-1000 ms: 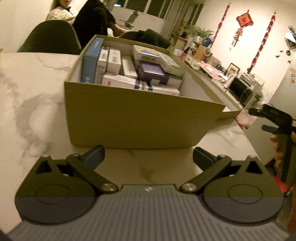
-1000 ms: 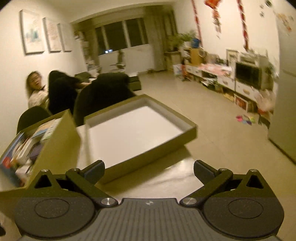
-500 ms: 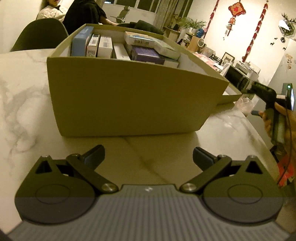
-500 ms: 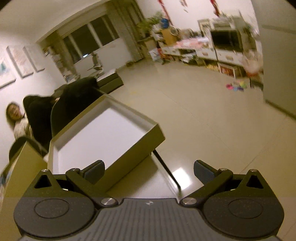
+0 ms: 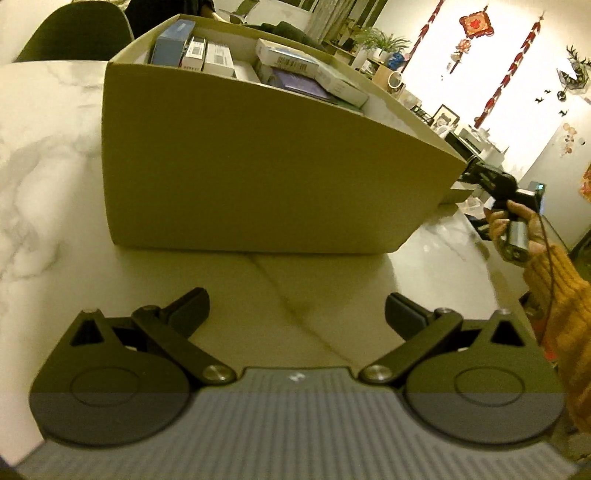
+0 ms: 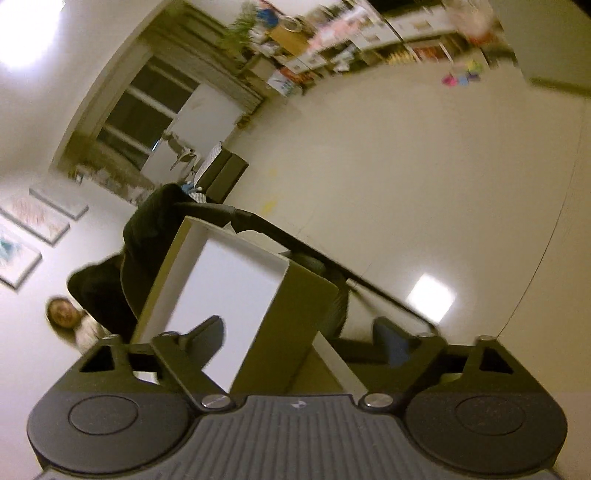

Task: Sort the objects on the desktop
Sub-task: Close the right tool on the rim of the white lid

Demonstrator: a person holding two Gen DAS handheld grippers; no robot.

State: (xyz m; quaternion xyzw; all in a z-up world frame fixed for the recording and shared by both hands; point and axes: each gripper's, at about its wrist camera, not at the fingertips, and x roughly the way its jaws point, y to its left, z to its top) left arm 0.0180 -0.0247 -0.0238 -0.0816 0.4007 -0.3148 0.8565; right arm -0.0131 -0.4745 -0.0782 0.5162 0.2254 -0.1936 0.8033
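Dim yellowish indoor light, fisheye-bent edges; right wrist view motion-blurred, with glare on the floor (image 6: 430,298).

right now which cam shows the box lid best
The right wrist view: the empty box lid fills the middle, white inside showing, its corner between the open right gripper fingers. The left wrist view shows only a sliver behind the packed cardboard box.

Red knot ornament (image 5: 476,25) on wall; potted plant (image 5: 376,38); framed pictures (image 6: 35,221).

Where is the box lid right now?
In the right wrist view the box lid sits between the open right gripper fingers, white inside showing, its wall in the gap.
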